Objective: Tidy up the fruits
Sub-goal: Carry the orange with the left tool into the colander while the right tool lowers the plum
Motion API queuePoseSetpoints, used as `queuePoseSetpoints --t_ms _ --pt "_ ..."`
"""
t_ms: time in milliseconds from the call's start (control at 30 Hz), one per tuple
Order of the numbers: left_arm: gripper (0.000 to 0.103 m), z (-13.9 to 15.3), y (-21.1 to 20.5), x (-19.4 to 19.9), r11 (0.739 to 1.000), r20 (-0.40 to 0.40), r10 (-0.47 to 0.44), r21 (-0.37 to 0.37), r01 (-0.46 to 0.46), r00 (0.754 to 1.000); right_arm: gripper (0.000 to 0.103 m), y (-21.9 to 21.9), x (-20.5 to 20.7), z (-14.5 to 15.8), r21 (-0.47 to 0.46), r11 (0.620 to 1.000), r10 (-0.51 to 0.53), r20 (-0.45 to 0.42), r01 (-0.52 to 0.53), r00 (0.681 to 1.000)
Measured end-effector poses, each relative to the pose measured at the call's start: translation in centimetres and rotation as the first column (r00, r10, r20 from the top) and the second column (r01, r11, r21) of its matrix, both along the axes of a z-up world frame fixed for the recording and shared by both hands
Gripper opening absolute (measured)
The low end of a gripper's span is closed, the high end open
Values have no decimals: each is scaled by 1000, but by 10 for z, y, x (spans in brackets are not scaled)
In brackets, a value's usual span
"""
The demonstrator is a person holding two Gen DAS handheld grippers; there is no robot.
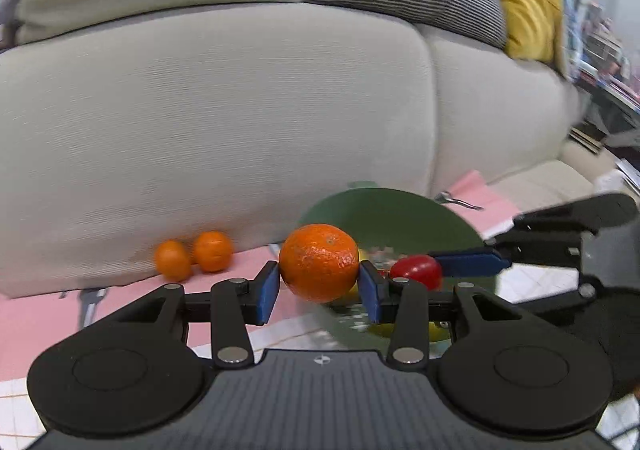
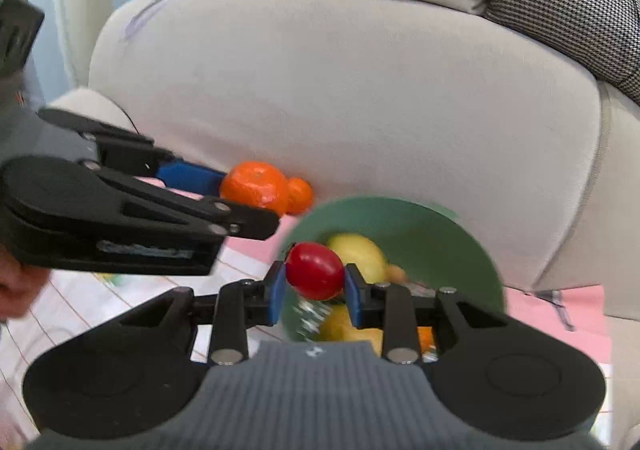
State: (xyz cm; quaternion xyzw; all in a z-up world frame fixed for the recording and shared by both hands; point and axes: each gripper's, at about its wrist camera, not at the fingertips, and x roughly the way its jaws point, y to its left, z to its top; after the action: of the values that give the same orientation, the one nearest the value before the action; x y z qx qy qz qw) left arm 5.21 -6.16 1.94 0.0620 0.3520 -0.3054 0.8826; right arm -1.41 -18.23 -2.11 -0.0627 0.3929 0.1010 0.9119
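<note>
My left gripper (image 1: 319, 286) is shut on an orange mandarin (image 1: 319, 262) and holds it just above the near left rim of a green bowl (image 1: 400, 209). My right gripper (image 2: 315, 290) is shut on a small red tomato (image 2: 315, 270) over the same bowl (image 2: 420, 226), which holds yellow lemons (image 2: 358, 254). In the left wrist view the right gripper (image 1: 448, 264) comes in from the right with the tomato (image 1: 416, 270). In the right wrist view the left gripper (image 2: 240, 185) comes in from the left with the mandarin (image 2: 256, 185). Two more mandarins (image 1: 192, 254) lie on the pink cloth to the left.
A beige sofa (image 1: 240, 109) with striped and yellow cushions rises right behind the bowl. A pink cloth (image 1: 32, 322) covers the table, with a fork (image 1: 456, 201) on it beyond the bowl. A shelf of books (image 1: 608, 61) stands at the far right.
</note>
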Motion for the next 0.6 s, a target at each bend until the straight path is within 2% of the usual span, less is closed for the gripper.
queuePoseSetpoints --t_ms 200,333,400,500,600 --pt "48 2 -39 9 993 -69 -73 85 79 995 28 -45 12 -4 0 1000 9 -121 -9 993" --pt "48 -4 -46 24 991 -184 -75 95 94 980 28 -70 25 -16 54 998 -1 -212 12 977" --pt "48 -6 -50 30 988 -216 -73 119 101 974 28 -79 30 -19 102 994 -14 -241 39 971" --pt "48 -10 -60 36 973 -229 -92 186 136 969 28 -91 34 -25 151 986 -27 -284 73 959" --pt "48 -17 -69 43 954 -267 -87 257 157 960 28 -92 40 -31 150 985 -30 -319 81 947"
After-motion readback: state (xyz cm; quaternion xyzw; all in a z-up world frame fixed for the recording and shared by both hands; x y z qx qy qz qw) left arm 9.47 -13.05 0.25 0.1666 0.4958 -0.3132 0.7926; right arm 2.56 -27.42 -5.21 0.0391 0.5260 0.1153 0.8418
